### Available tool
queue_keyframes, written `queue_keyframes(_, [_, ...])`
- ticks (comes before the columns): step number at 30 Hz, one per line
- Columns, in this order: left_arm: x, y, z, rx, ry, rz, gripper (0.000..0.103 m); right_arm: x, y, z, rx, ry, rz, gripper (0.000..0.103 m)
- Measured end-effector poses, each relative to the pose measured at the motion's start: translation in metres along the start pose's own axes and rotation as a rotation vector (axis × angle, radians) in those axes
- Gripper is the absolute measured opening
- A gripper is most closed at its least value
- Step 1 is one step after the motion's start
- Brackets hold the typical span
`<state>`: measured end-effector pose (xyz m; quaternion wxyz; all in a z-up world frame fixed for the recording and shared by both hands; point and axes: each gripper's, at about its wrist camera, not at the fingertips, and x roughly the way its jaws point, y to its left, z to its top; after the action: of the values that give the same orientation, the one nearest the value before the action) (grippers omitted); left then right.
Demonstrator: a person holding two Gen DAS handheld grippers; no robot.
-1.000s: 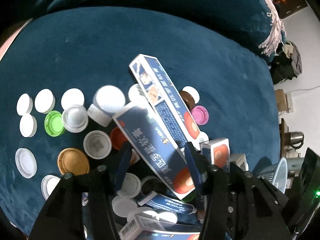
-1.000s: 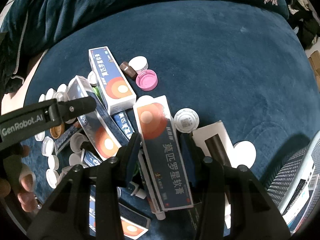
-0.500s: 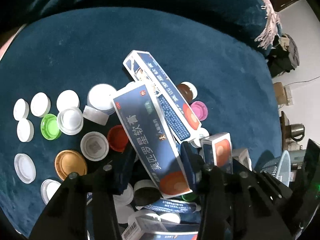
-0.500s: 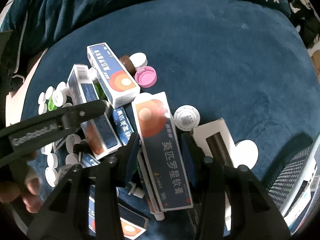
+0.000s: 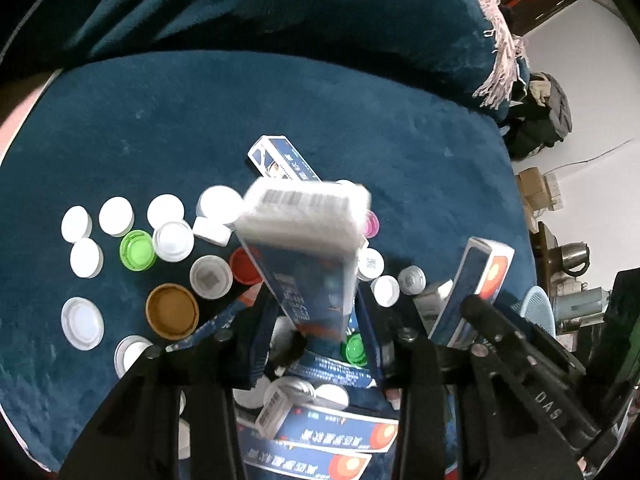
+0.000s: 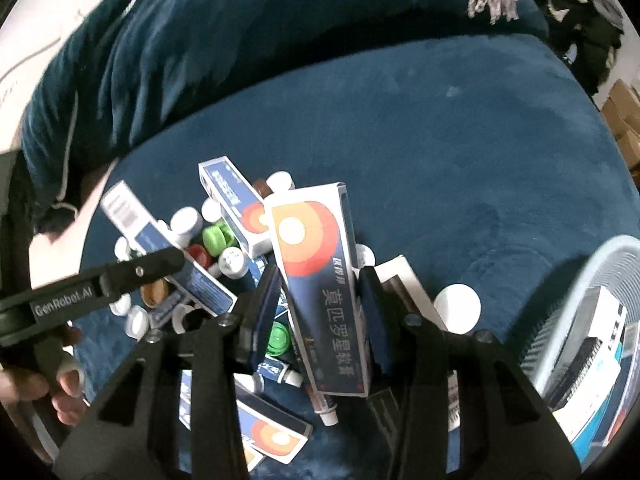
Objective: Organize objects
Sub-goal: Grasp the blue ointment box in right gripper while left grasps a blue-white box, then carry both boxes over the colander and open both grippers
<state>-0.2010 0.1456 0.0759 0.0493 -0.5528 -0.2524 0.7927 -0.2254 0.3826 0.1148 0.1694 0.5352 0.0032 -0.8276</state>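
Note:
My left gripper (image 5: 312, 316) is shut on a blue ointment box (image 5: 308, 248), lifted and tilted so its white barcode end faces the camera. My right gripper (image 6: 318, 308) is shut on another blue ointment box (image 6: 320, 280) with an orange disc, held above the pile. The left gripper and its box also show in the right wrist view (image 6: 132, 272). The right gripper's box shows in the left wrist view (image 5: 476, 284). Below lie more blue boxes (image 6: 236, 204), tubes (image 6: 276, 370) and several bottle caps (image 5: 172, 312) on a blue plush surface (image 6: 460, 152).
A pale blue plastic basket (image 6: 560, 320) holding boxes stands at the right. White, green, red and brown caps (image 5: 136, 250) are spread at the left. A blue blanket (image 5: 280, 8) is heaped at the back. A pink cap (image 5: 371, 224) lies behind the held box.
Both grippers have lifted their boxes off the pile. The left box has tipped up so its barcode end faces the camera. The right box has risen and the basket has come into view.

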Motion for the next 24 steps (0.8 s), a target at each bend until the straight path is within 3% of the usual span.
queue_keyframes(7, [-0.027,-0.009,-0.01,0.028,-0.027,-0.033,0.039,-0.028,0.008,0.004,0.016,-0.076,0.0,0.041])
queue_keyframes(14, [-0.053,-0.035,-0.022,0.08,-0.045,-0.081,0.038,-0.06,-0.008,-0.007,0.069,-0.15,-0.005,0.041])
queue_keyframes(24, [-0.071,-0.147,-0.055,0.296,-0.015,-0.215,0.038,-0.142,-0.07,-0.045,0.21,-0.297,-0.037,0.042])
